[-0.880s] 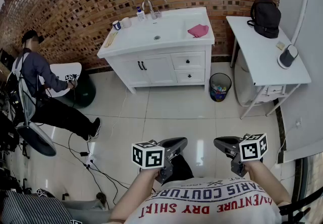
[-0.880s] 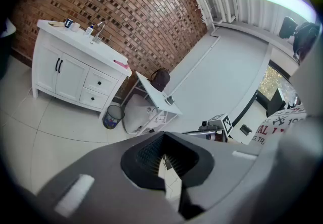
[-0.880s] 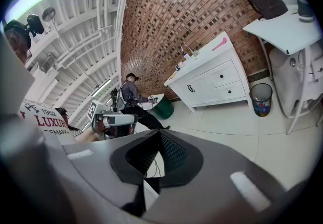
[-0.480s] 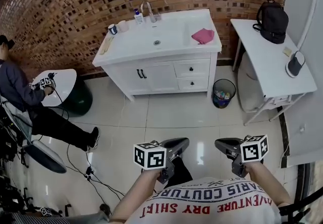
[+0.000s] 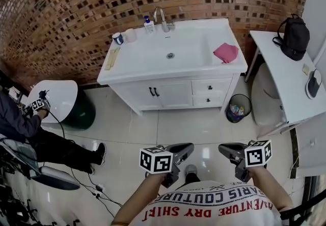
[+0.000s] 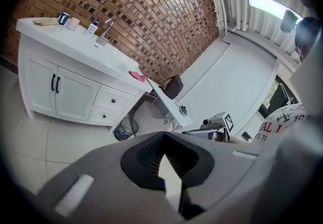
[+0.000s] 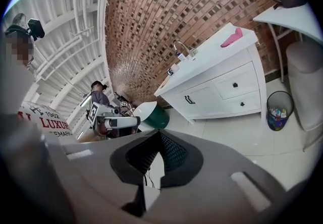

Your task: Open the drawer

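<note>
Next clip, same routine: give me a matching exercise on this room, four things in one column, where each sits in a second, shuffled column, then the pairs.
Things:
1. pink cloth
2. black backpack
3. waste bin
4. soap bottle

Places:
A. on the floor, between the vanity and the side table
B. beside the faucet
C. on the side table
D. on the vanity, right of the basin

Pairs: 1-D, 2-C, 3-A, 4-B
</note>
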{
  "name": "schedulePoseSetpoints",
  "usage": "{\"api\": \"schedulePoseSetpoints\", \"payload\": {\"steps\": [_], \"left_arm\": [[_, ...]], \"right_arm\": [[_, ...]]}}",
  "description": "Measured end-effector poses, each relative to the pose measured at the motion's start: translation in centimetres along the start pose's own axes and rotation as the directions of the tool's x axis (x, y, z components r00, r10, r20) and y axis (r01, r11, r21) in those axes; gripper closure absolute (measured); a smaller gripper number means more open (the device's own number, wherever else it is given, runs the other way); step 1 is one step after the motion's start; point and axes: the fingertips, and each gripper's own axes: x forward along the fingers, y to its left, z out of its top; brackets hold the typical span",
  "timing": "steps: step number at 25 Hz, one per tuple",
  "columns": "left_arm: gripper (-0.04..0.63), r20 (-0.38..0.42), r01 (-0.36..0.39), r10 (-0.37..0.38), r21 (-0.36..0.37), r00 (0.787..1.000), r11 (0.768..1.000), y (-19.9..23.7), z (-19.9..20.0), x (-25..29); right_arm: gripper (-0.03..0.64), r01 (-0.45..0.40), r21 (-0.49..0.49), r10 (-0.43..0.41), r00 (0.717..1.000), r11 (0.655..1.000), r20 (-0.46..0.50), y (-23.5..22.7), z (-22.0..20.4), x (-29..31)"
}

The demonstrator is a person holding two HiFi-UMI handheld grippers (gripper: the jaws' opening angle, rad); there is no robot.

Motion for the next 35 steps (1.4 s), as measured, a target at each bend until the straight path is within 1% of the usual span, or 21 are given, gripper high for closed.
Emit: {"api": "schedulePoseSetpoints", "payload": {"steps": [4, 8, 12, 18, 25, 31, 33, 35], "left_arm": [[0.603, -0.007, 0.01, -0.01, -0.005, 1.0, 1.0, 3.8, 3.6, -1.0], [0.603, -0.01, 0.027, -0.027, -0.023, 1.0, 0.999, 6.5, 6.0, -1.3], [0.603, -0.02, 0.047, -0.048, -0.049, 0.999, 0.998, 7.8, 6.5, -0.4], [0.603, -0.035, 0.049, -0.051, -0.068, 0.998, 0.997, 8.6, 7.2, 2.1], [0.603, -0.006, 0.022, -0.023, -0.09, 1.0, 0.996, 9.0, 9.1, 5.7], [0.603, 0.017, -0.012, 0.014, -0.11, 1.0, 0.994, 9.7, 9.3, 7.9], [0.603, 0.025, -0.02, 0.024, -0.124, 0.999, 0.992, 10.5, 9.2, 8.1], [0.603, 0.031, -0.023, 0.028, -0.141, 0.999, 0.99, 11.4, 9.0, 8.0]], "right_arm": [[0.611, 0.018, -0.012, -0.018, 1.0, 1.0, 0.0, -0.3, 3.7, 3.8], [0.611, 0.023, 0.019, -0.023, 1.0, 1.0, 0.017, -0.7, 6.0, 6.1], [0.611, 0.038, 0.041, -0.038, 0.999, 0.998, 0.003, -1.8, 6.3, 7.1], [0.611, 0.05, 0.036, -0.05, 0.999, 0.998, -0.012, -4.0, 7.9, 6.9], [0.611, 0.052, 0.003, -0.052, 0.997, 0.999, -0.055, -7.5, 10.3, 5.7], [0.611, 0.035, -0.004, -0.036, 0.994, 0.999, -0.104, -10.8, 10.6, 5.3], [0.611, 0.043, -0.015, -0.045, 0.992, 0.999, -0.118, -12.1, 10.9, 5.8], [0.611, 0.073, -0.049, -0.079, 0.988, 0.996, -0.133, -13.7, 11.2, 6.7]]}}
